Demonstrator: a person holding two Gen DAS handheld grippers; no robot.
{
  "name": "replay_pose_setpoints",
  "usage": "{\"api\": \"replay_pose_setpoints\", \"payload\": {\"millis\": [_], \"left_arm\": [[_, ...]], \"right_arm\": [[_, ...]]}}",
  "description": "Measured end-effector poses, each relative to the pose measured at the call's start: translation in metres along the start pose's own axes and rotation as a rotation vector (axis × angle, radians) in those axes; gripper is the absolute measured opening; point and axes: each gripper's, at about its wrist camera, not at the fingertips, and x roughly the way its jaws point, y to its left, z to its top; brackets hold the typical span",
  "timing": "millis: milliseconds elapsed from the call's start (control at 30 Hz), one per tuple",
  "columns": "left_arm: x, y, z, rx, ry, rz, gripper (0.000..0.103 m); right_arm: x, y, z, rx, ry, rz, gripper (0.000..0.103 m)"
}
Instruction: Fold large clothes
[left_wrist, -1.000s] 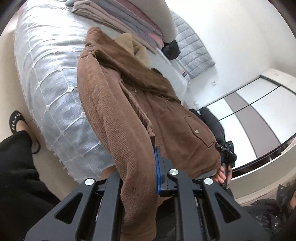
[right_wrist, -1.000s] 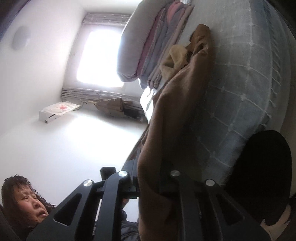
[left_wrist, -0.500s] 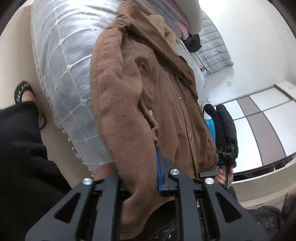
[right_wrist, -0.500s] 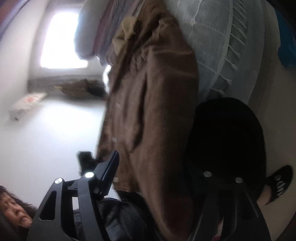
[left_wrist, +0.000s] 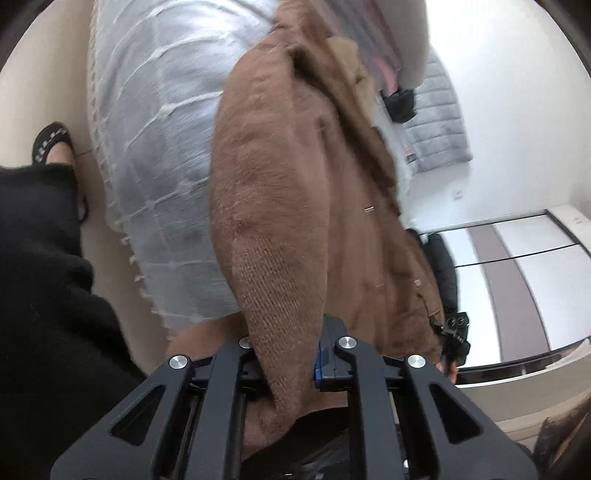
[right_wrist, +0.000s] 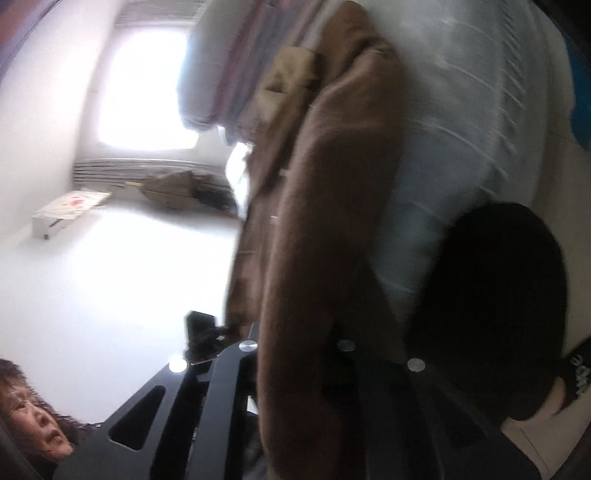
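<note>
A large brown corduroy coat (left_wrist: 295, 206) with a tan fleece collar (left_wrist: 351, 62) hangs from both grippers over the edge of the bed. My left gripper (left_wrist: 291, 343) is shut on a thick fold of the coat's hem. My right gripper (right_wrist: 295, 343) is shut on another part of the coat (right_wrist: 325, 221), which drapes between its fingers. The right gripper also shows in the left wrist view (left_wrist: 456, 328) at the coat's far corner. The right wrist view is blurred.
The bed has a pale grey checked cover (left_wrist: 159, 147) with a fringed edge. Folded pink and grey bedding (right_wrist: 236, 66) is stacked at its head. The person's black trousers (left_wrist: 40, 295) and sandalled foot (left_wrist: 51, 144) stand beside the bed. A wardrobe (left_wrist: 517, 280) is at the right.
Both grippers have pulled the coat off the bed toward the person, so it now hangs closer and steeper. Both views swung and are blurred by motion.
</note>
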Motion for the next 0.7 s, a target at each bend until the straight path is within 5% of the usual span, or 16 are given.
{"api": "replay_pose_setpoints", "payload": {"millis": [133, 333, 700], "left_arm": [[-0.023, -0.042, -0.001, 0.074, -0.073, -0.054, 0.009], [-0.049, -0.1, -0.008, 0.202, -0.109, -0.119, 0.005], [-0.085, -0.095, -0.055, 0.17, -0.12, -0.15, 0.005]], "right_arm": [[-0.01, 0.028, 0.005, -0.037, -0.075, 0.138, 0.011], [-0.022, 0.037, -0.001, -0.046, -0.135, 0.223, 0.011], [-0.067, 0.01, -0.04, 0.029, -0.251, 0.375, 0.011]]}}
